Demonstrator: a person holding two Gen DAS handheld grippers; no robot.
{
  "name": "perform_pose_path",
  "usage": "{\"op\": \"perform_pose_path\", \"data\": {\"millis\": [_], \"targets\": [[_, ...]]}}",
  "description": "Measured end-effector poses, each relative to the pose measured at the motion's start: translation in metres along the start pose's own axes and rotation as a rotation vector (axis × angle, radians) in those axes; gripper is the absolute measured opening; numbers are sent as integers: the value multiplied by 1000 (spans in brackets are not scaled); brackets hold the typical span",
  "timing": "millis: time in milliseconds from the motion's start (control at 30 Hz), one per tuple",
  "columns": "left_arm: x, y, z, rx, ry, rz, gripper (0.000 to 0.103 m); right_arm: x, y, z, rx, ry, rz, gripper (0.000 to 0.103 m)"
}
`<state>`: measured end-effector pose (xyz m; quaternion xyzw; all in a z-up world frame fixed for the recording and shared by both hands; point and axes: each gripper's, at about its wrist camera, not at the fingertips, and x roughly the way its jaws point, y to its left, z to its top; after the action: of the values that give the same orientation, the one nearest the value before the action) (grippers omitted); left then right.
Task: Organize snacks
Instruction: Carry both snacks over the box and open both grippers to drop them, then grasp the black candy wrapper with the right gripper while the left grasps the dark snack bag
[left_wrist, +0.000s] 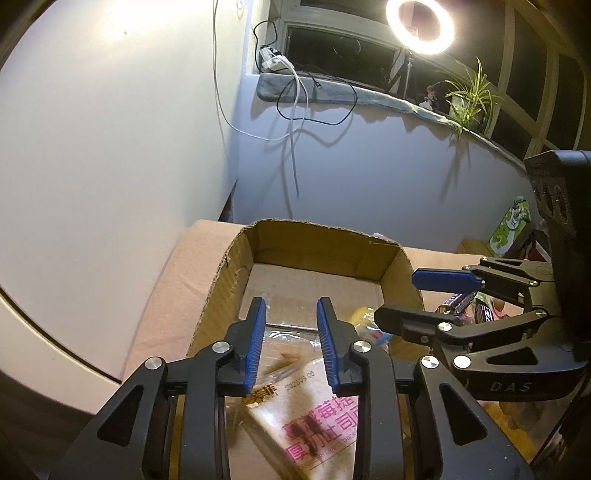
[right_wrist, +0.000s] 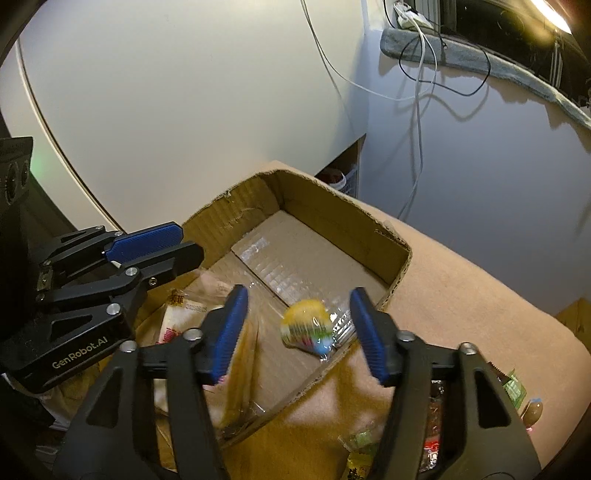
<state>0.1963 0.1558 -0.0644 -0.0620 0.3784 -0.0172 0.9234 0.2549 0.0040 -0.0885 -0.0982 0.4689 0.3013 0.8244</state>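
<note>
Two claws hang open over the cardboard box (right_wrist: 391, 251), holding nothing: left claw (left_wrist: 291, 345), right claw (right_wrist: 299, 334). Inside lie a bread bag (left_wrist: 321, 417) and a blurry yellow snack (right_wrist: 304, 325).

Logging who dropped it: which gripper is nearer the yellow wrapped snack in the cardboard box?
Right. The right gripper frames the yellow wrapped snack between open jaws; the left gripper hangs over the toast packet beside it.
</note>
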Motion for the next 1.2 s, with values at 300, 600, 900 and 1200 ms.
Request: {"op": "perform_pose_path", "data": {"millis": [300,600,900,1200], "targets": [[-9,-1,2,-6,-23,24,54,-11,2,-1,-12,-20,-22,82],[-23,-13,-1,-7,-45,21,58,-43,-15,-15,12,-42,-48,84],[-39,-49,-11,19,-55,-50,58,-88,-59,-52,62,-46,-121,84],[-34,-111,-32,73,-6,-157,58,-113,-115,-97,155,-11,-189,84]]}}
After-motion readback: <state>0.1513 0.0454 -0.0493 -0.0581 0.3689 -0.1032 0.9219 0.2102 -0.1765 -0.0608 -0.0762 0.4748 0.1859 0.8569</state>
